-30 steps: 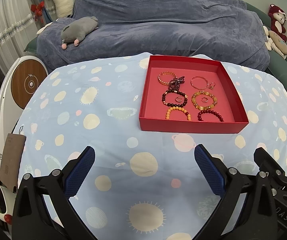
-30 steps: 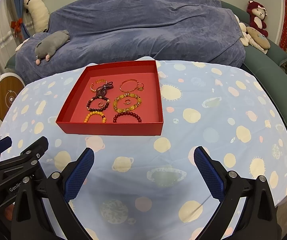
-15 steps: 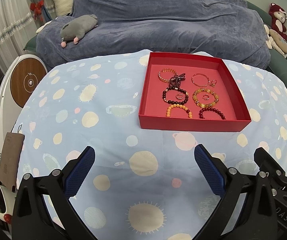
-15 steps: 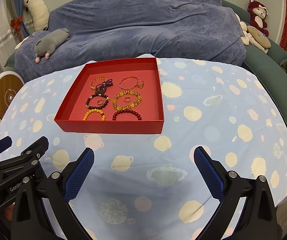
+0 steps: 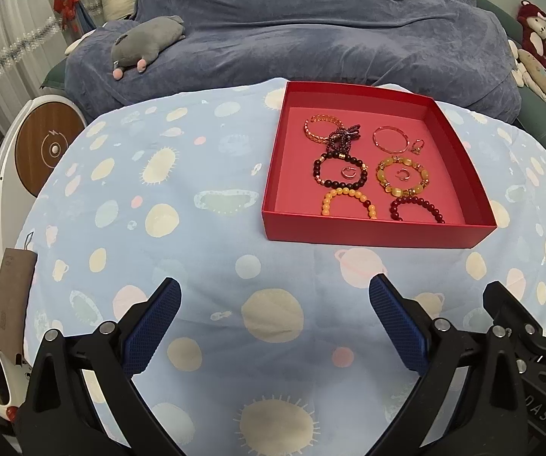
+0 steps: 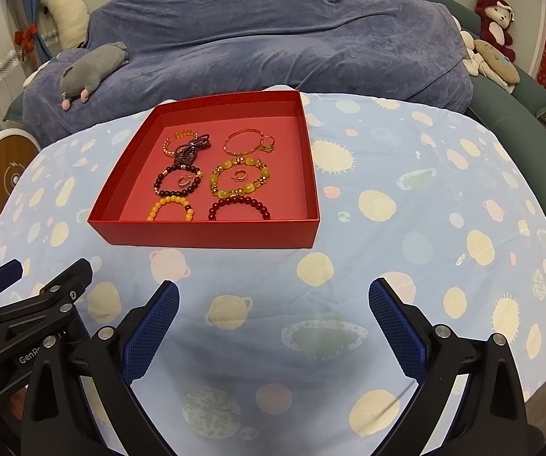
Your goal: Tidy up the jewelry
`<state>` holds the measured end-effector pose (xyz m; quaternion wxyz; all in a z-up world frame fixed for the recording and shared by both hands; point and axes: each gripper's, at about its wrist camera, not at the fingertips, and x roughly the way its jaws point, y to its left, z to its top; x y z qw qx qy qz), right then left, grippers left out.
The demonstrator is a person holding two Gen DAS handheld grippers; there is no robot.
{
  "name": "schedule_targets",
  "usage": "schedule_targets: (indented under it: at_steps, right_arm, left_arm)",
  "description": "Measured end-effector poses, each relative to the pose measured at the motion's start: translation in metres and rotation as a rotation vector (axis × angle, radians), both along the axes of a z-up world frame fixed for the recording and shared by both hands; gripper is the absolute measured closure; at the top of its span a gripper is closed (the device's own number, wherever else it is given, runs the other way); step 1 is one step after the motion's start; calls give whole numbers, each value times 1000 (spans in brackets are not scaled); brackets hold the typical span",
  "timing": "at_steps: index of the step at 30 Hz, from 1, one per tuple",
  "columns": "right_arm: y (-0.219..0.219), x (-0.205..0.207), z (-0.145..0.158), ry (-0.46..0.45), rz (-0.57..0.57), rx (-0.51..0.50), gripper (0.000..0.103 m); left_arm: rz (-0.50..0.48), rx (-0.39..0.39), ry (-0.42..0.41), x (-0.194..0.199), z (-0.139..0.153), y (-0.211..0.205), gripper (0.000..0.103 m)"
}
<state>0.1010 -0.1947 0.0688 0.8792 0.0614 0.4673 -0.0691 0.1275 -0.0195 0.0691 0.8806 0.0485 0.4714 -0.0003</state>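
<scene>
Currently, in the left wrist view, the left gripper [image 5: 274,326] hangs over the cloth [image 5: 181,205] with fingers spread wide and nothing between them. The red tray [image 5: 379,233] sits ahead and slightly right, well apart from the fingertips. Inside, the jewelry lies in two columns: bead bracelets [image 5: 402,180] nearest, thin bangles [image 5: 390,140] and a dark beaded knot [image 5: 343,137] toward the far wall. Small rings [image 5: 348,172] rest inside two bracelets, likely so each stays with its own piece. Part of the right gripper's frame shows at the lower right.

In the right wrist view, the right gripper [image 6: 273,326] is likewise released and empty above the cloth. The tray [image 6: 212,233] lies ahead and left, its near wall hiding the lower arcs of the closest bracelets. Both tools stand back from the tray, which suggests the sorting is complete or no piece is yet selected.
</scene>
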Motion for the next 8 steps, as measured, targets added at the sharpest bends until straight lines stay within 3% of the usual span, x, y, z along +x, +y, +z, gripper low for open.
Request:
schedule_targets:
  at_steps: [8]
  right_arm:
    - [0,4,-1,2,-2,-1,6]
  left_arm:
    - [1,-5,2,6,-1,-1,9]
